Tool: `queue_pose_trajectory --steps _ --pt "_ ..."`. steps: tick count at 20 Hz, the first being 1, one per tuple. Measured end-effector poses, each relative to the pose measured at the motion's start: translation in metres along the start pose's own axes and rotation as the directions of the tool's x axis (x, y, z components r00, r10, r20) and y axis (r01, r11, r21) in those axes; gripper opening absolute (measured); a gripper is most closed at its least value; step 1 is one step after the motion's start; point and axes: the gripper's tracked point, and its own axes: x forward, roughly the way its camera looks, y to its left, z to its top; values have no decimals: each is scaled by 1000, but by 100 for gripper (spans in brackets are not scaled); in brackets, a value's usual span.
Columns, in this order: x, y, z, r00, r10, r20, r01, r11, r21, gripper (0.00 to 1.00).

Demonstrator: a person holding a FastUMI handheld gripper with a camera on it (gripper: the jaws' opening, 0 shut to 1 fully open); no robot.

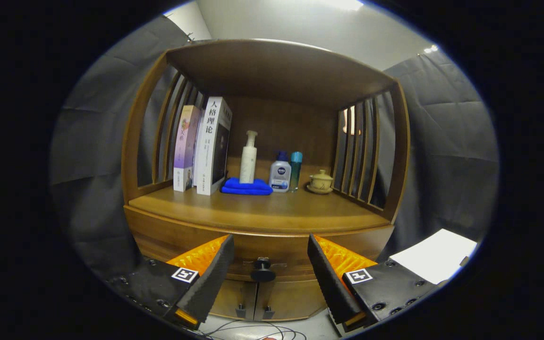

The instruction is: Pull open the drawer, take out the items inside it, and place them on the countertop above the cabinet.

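A wooden cabinet (262, 222) stands ahead with a shelf-like countertop (258, 208) under a wooden roof. Its drawer (262, 248) below the countertop is shut, and a dark round knob (262, 270) sticks out from its front. My gripper (269, 250) is open, fingers spread wide, with the knob between and slightly beyond the fingertips. Neither finger touches the knob. The drawer's contents are hidden.
On the countertop stand books (206, 146) at the left, a white pump bottle (248, 158) on a folded blue cloth (246, 186), two small bottles (285, 172) and a lidded clay cup (320, 182). Two small doors (253, 297) sit below the drawer. Cables (253, 330) lie on the floor. A white sheet (435, 259) lies to the right.
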Motion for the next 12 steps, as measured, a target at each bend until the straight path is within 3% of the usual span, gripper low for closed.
queue_pose_trajectory --steps 12 --pt "47 15 -72 993 68 -96 -62 996 64 97"
